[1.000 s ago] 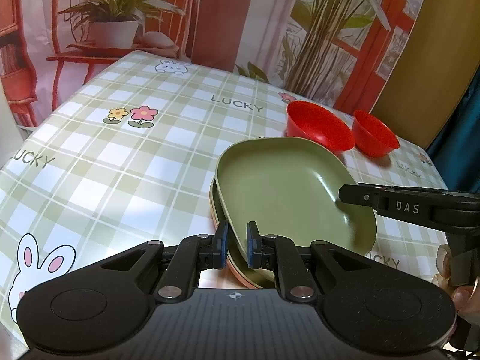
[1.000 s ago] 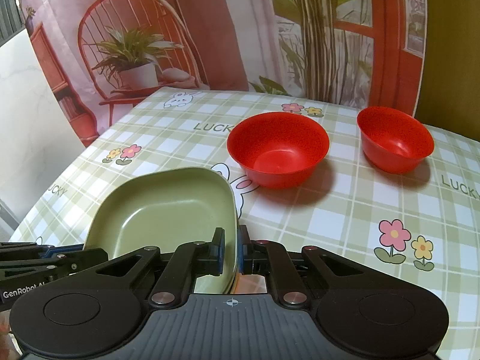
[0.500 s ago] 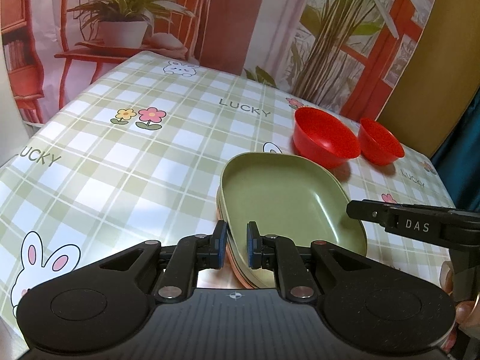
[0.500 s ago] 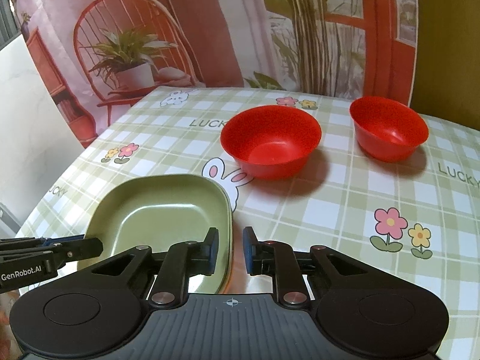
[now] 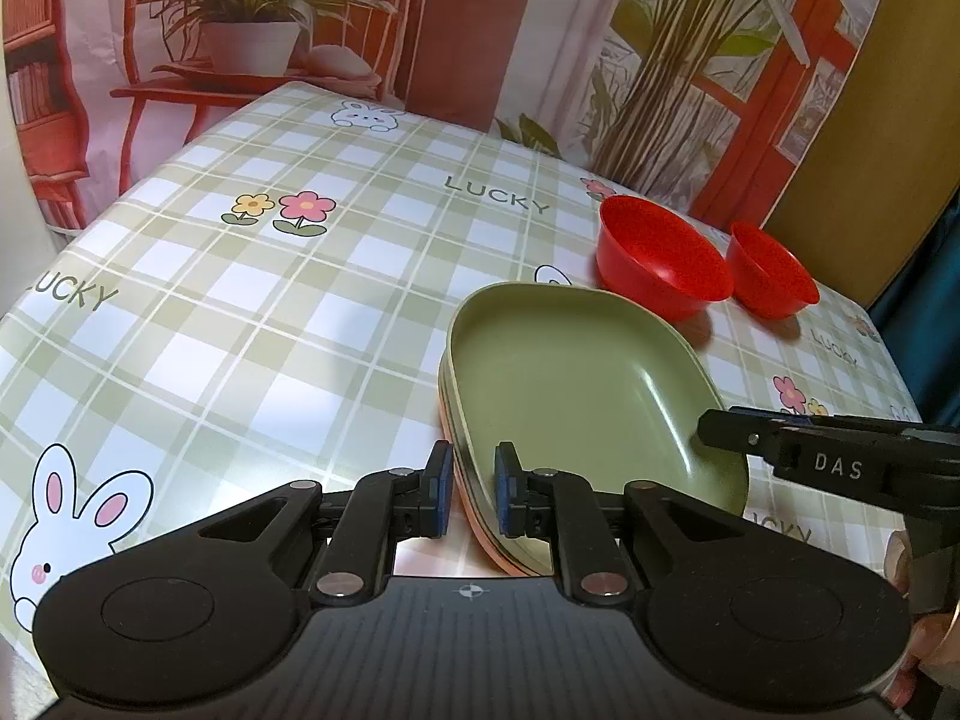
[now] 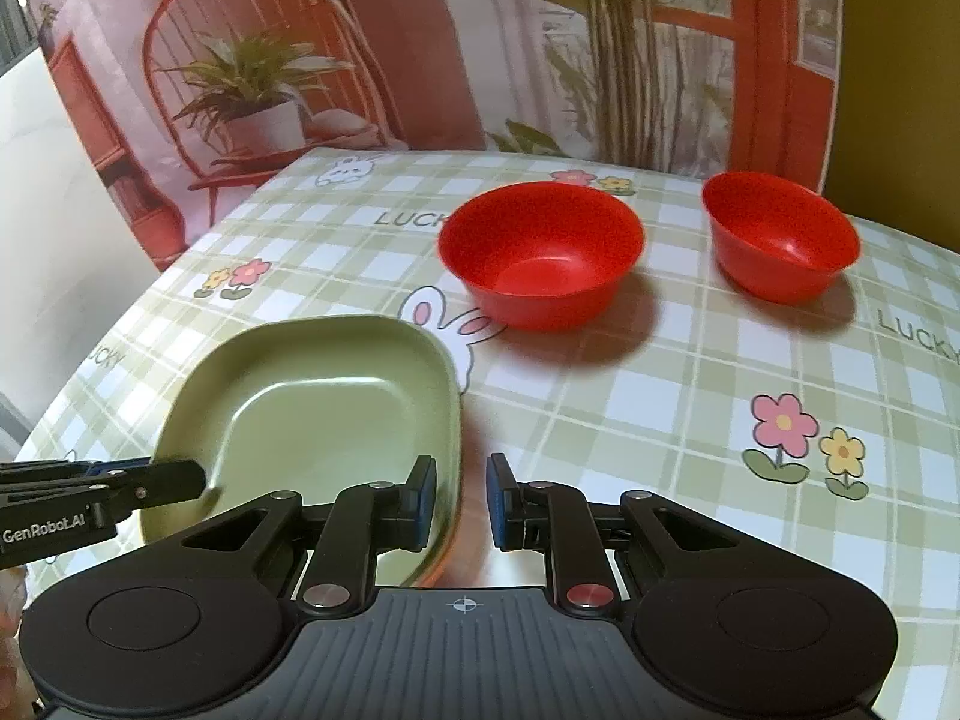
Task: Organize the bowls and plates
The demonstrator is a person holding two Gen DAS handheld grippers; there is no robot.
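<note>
A stack of square plates, green plate (image 5: 576, 384) on top with a pinkish one beneath, rests on the checked tablecloth (image 5: 252, 312). My left gripper (image 5: 471, 495) is open, its jaws straddling the stack's near-left rim. My right gripper (image 6: 459, 501) is open, astride the plate's (image 6: 336, 414) right rim. Each gripper shows in the other's view: the right one (image 5: 840, 462), the left one (image 6: 90, 486). A large red bowl (image 6: 540, 252) and a smaller red bowl (image 6: 780, 234) stand apart behind the plates.
The table's far edge meets a printed backdrop of chair and plants (image 6: 264, 96). A yellow wall (image 5: 870, 120) is at the right. Bare tablecloth spreads left of the stack and in front of the bowls (image 6: 750, 396).
The green plate was lowered onto the stack. Both grippers opened and let go of its rim, staying around it.
</note>
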